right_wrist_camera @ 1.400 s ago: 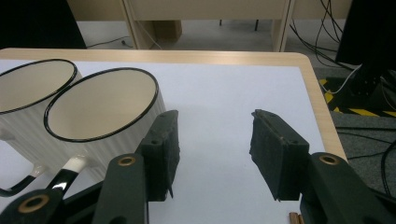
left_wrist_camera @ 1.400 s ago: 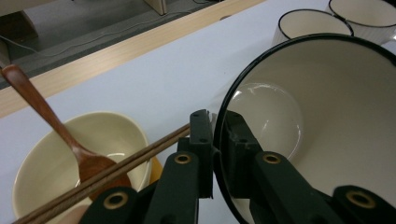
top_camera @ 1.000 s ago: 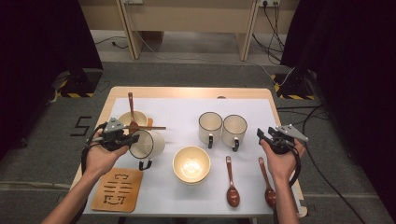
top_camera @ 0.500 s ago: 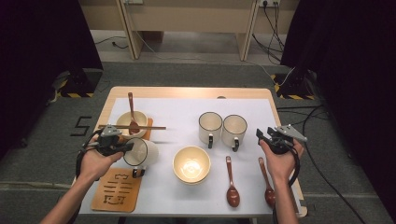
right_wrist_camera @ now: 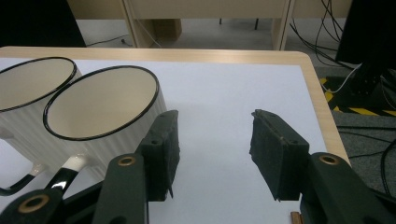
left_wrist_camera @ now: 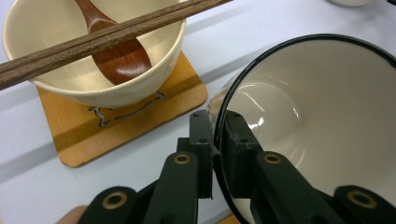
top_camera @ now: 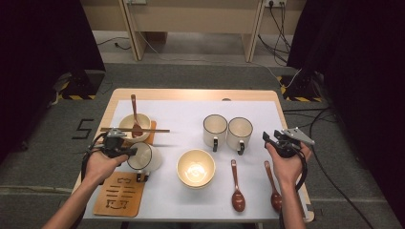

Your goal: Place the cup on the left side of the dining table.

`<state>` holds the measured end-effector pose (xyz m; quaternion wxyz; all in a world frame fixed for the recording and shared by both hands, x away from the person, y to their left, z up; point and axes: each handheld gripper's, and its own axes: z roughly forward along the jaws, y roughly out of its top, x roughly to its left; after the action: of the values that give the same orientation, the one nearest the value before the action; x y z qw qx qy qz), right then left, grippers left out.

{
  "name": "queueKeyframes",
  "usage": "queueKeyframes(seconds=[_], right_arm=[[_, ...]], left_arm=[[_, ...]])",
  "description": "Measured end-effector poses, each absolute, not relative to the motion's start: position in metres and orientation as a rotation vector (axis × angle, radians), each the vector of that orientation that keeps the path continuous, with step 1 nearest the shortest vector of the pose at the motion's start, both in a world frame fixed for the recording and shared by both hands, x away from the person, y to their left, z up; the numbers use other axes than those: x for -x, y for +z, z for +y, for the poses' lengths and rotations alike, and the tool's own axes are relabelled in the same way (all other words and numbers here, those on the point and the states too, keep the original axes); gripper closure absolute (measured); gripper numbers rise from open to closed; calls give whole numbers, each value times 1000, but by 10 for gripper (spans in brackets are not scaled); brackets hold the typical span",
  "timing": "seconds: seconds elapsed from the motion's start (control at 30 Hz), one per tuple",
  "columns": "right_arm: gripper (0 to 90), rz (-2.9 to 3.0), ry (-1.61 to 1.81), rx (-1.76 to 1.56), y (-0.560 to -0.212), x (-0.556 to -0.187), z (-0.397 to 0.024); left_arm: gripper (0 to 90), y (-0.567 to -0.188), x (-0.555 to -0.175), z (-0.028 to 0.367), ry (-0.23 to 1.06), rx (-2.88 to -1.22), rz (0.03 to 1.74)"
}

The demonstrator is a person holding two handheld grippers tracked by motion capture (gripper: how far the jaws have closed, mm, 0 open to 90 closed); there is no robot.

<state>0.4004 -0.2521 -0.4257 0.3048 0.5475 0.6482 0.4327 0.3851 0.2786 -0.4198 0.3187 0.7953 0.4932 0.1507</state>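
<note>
1. While the mug [top_camera: 143, 157] tips above the desk [top_camera: 191, 102] beside the wooden mat [top_camera: 119, 194], the left claw [top_camera: 125, 151] pinches its rim; the right claw [top_camera: 270, 139] hangs spread.
2. Up close, the left claw's jaws clamp the mug's [left_wrist_camera: 322, 116] black rim.
3. Right claw [right_wrist_camera: 212, 154] spread beside two mugs [right_wrist_camera: 100, 112].

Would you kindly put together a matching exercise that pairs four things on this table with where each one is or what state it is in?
Things:
1. Cream enamel mug with black rim
2. Dark wooden chopsticks
3. Right tongs
4. Empty cream ceramic bowl

States:
A. Open, holding nothing
B. Lying across a cream bowl with a brown wooden spoon in it
C. Rim clamped by the left tongs
D. Standing between the held mug and two brown wooden spoons

Pairs: 1-C, 2-B, 3-A, 4-D
</note>
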Motion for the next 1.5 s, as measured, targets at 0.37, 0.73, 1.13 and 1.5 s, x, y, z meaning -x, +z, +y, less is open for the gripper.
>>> queueKeyframes(seconds=[0.37,0.73,1.13,1.5], right_arm=[[518,1715,1147,-1450,-425,-400,-253],[517,1709,1149,-1446,-423,-399,-255],[517,1716,1148,-1441,-423,-399,-252],[517,1717,1148,-1439,-423,-399,-252]], left_arm=[[797,-423,-397,267,465,-2034,1318],[589,-422,-397,269,468,-1974,1319],[477,-407,-377,278,495,-1897,1313],[471,-403,-347,286,491,-1874,1296]])
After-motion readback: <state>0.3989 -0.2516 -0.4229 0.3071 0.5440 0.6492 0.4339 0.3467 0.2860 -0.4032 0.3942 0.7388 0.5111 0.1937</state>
